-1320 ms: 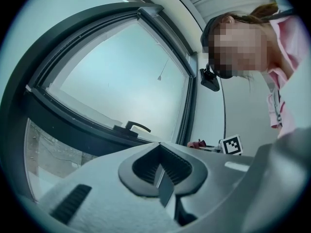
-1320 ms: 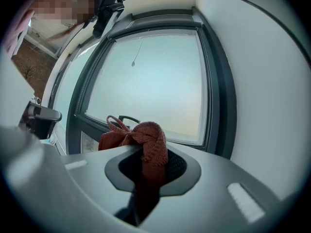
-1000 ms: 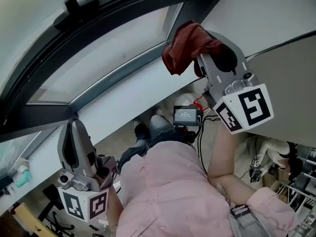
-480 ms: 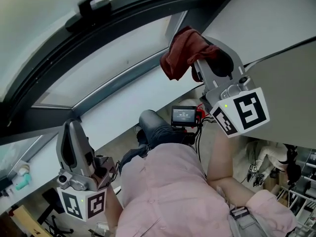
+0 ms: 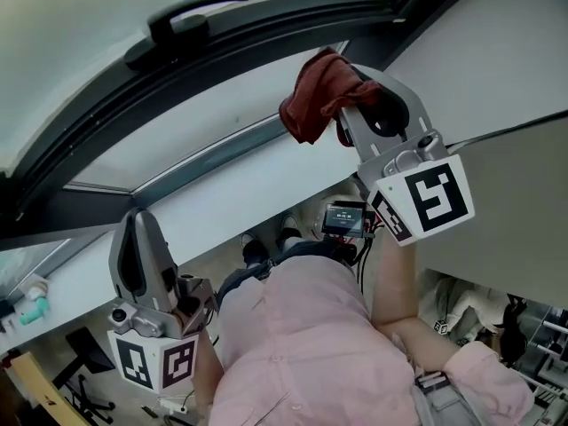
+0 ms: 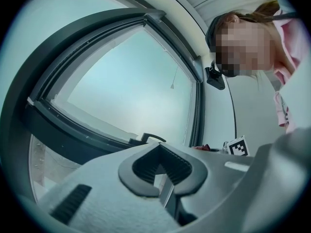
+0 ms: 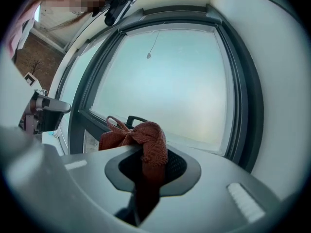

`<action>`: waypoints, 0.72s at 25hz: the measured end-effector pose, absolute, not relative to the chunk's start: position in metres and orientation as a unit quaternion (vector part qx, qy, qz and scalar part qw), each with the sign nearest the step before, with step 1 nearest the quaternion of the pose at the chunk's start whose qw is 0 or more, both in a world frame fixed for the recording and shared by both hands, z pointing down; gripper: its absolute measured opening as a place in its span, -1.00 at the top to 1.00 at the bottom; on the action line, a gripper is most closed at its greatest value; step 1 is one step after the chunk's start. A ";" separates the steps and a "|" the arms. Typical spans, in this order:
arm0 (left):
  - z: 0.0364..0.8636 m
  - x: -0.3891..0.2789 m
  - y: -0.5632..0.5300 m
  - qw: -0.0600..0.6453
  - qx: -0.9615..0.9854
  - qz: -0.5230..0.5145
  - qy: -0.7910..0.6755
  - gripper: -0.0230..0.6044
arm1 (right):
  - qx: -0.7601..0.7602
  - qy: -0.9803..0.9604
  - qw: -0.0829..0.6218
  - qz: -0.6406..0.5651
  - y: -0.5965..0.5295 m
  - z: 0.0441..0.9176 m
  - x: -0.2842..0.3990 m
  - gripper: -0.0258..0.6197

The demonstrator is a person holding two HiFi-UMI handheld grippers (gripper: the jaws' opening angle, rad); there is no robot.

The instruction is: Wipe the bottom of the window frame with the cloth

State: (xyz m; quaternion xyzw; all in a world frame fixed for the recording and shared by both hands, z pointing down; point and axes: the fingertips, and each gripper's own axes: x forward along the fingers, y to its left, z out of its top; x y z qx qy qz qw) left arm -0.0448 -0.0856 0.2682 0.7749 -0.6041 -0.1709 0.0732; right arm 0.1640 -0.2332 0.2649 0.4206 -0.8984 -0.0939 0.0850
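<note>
- The right gripper [image 5: 348, 106] is held up at about 1 o'clock in the head view, with its marker cube towards the person.
- Its jaws are clamped on a dark red cloth [image 5: 312, 96]. The right gripper view shows the knitted cloth [image 7: 148, 144] pinched between the pads and bunching out above the right gripper [image 7: 151, 168] tips.
- The loose part of the cloth spills towards 9 o'clock from the jaws, in front of the grey lower rail [image 5: 213, 153] at the right end of the glass pane [image 5: 195, 105]. Whether it touches the rail or the glass cannot be told.
- The dark window frame [image 5: 266, 38] arcs from 9 o'clock to 1 o'clock in the head view, and it carries a dark handle [image 5: 191, 16] at about 11 o'clock.
- In the right gripper view the handle [image 7: 136, 120] shows just behind the cloth, towards 11 o'clock from the jaws.
- A white ledge [image 5: 222, 198] runs below the rail.
- The left gripper [image 5: 139, 238] is low at about 8 o'clock, well apart from the cloth, pointing up at the ledge.
- In the left gripper view the left gripper [image 6: 163, 171] has its jaws together, tips meeting, with nothing held.
- The person's pink shirt [image 5: 302, 344] fills the 6 o'clock part of the head view.
</note>
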 end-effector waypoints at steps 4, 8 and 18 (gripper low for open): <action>0.265 -0.023 -0.092 0.068 0.779 -0.173 -0.599 0.93 | 0.421 -0.891 0.079 -0.151 -0.244 0.247 0.153 0.73; 0.266 -0.016 -0.096 0.072 0.774 -0.167 -0.606 0.93 | 0.377 -0.895 0.081 -0.224 -0.254 0.237 0.108 0.73; 0.262 -0.047 -0.094 0.059 0.735 -0.166 -0.655 0.93 | 0.314 -0.888 0.161 -0.295 -0.266 0.285 0.008 0.73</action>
